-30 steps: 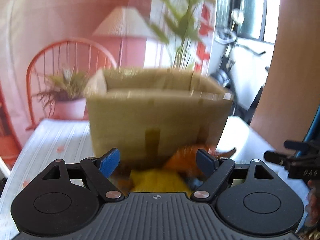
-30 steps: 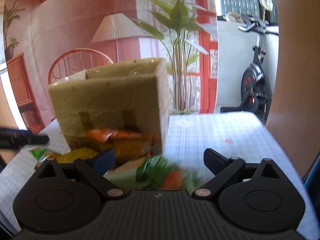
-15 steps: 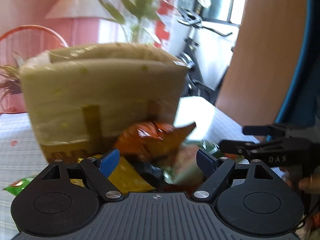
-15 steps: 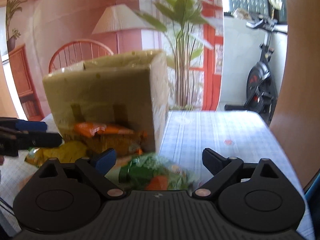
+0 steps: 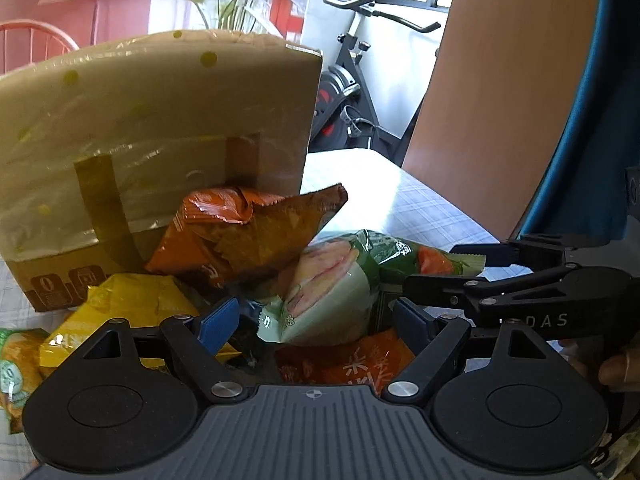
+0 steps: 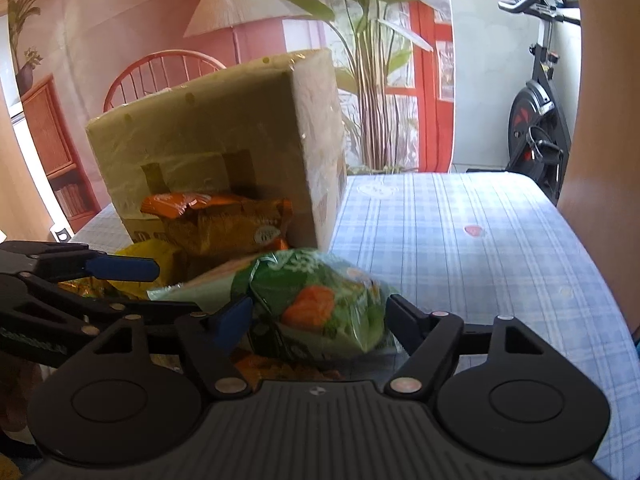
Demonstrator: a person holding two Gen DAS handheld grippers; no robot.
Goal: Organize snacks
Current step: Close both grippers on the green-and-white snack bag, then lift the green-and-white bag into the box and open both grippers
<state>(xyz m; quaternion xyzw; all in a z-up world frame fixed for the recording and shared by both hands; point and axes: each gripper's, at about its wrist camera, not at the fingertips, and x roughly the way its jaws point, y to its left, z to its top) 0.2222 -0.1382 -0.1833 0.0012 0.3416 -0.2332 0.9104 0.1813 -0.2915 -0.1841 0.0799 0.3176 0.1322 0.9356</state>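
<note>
Right gripper (image 6: 318, 316) is closing around the green snack bag (image 6: 316, 304) lying atop the pile beside the cardboard box (image 6: 216, 148), pads not clearly pressing; its slick, puffy film risks slipping free

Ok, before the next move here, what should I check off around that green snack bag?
1. Green snack bag sits inside the right gripper: ok; its jaws have just been closing.
2. Pads pressing firmly on the bag: cannot tell.
3. Left gripper open, holding nothing: ok.
4. Left gripper clear of that bag: not ok; the bag's pale end lies inside it.
5. Cardboard box open on top to receive the bag: cannot tell.
</note>
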